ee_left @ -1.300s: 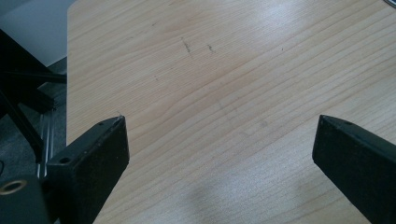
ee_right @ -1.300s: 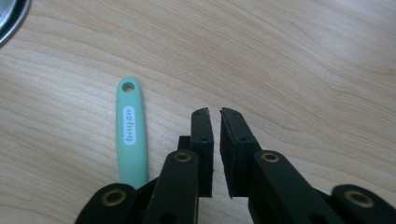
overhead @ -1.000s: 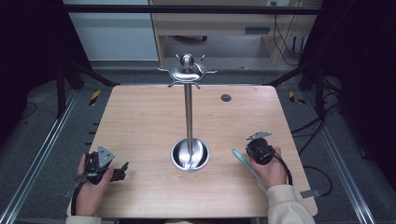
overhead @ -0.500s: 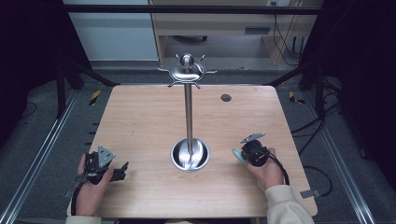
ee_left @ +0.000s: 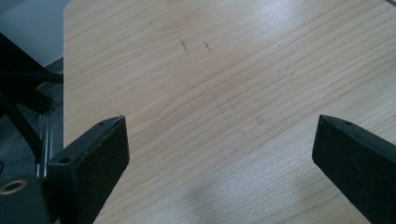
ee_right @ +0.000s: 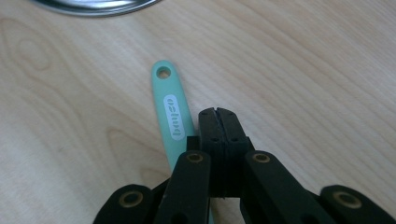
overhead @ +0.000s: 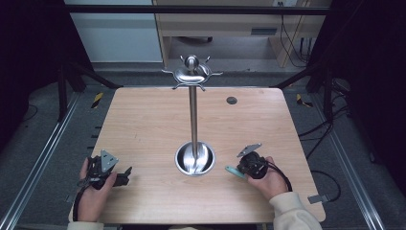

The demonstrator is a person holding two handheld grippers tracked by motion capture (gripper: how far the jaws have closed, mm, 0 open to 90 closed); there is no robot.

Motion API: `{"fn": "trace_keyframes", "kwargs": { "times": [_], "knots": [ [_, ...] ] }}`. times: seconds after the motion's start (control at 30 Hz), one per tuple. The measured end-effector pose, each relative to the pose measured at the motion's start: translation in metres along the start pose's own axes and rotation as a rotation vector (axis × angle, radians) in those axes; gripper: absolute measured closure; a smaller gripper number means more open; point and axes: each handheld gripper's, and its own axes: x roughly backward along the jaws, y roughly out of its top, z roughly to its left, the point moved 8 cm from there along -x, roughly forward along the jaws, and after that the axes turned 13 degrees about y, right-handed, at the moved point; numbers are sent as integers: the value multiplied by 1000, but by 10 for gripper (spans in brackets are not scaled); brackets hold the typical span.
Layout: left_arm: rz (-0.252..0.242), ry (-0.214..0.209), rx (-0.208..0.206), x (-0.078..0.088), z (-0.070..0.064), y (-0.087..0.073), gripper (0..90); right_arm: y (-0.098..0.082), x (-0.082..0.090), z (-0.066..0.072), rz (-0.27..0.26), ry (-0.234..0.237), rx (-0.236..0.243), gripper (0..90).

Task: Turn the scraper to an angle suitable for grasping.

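Mint-green handle lies flat on the tabletop, just left of our right hand-held gripper, whose jaws are clenched on nothing. Risk imo: closed tips just shove it away. Left hand-held gripper is released, idle.

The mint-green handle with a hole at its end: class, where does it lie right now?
The mint-green handle lies flat on the wooden table, right of the metal stand's round base, beside and partly under the right claw.
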Motion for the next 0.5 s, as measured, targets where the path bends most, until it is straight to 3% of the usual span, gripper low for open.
{"fn": "trace_keyframes", "kwargs": {
  "times": [0.2,0.37,0.5],
  "knots": [
    [5,1,0,0,0,-1,36,8,6,18,-12,25,39,900],
    [-1,1,2,1,0,-1,37,16,10,28,69,42,97,887],
    [0,-2,0,1,-1,-1,37,23,14,28,141,51,118,836]
  ]
}}
